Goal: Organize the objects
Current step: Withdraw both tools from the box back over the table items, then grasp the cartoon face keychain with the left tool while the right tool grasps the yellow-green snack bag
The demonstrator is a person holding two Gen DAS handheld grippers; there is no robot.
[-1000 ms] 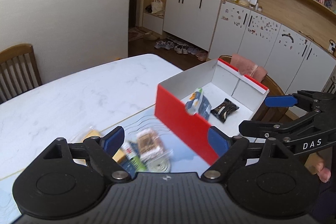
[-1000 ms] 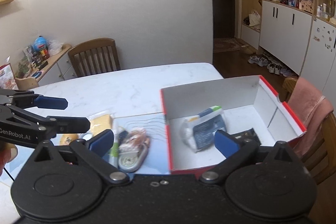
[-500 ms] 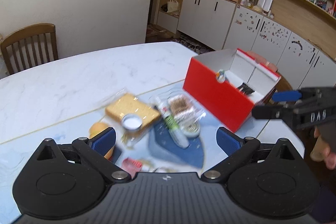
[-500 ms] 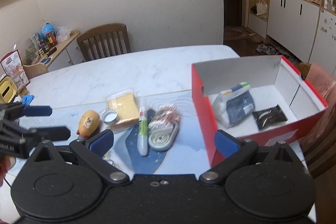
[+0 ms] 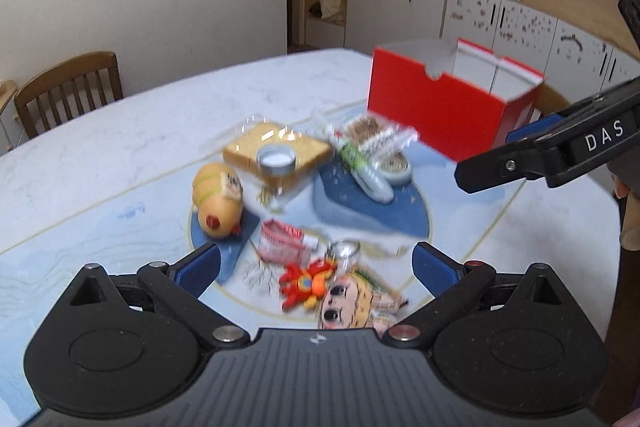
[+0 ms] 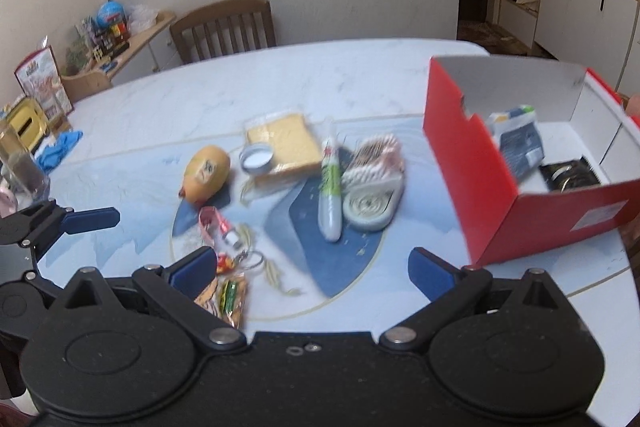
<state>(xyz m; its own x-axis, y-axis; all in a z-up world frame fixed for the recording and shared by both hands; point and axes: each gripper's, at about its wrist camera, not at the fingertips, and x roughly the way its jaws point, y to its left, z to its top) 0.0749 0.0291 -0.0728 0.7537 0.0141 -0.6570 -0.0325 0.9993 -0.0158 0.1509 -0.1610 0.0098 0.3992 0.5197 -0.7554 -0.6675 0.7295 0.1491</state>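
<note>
A red box (image 6: pixel 532 163) stands open on the right of the table (image 6: pixel 340 75); inside lie a blue-white pouch (image 6: pixel 518 143) and a black packet (image 6: pixel 570 177). Left of the box, loose things lie on a blue mat (image 6: pixel 308 227): a wrapped roll (image 6: pixel 374 183) just beside a white-green tube (image 6: pixel 330 195), then bagged toast (image 6: pixel 282 143) with a small tin (image 6: pixel 256 158) touching its edge, and a yellow toy (image 6: pixel 206 173). Nearer the cameras lie a red-white wrapper (image 5: pixel 282 241), a red figure keychain (image 5: pixel 306 283) and a cartoon-face packet (image 5: pixel 354 301). The left gripper (image 5: pixel 316 265) hangs above the keychain and packet, fingers wide apart, empty. The right gripper (image 6: pixel 312 267) hangs over the mat's near edge, fingers likewise apart, empty. A chair (image 6: pixel 224 29) stands behind the table.
</note>
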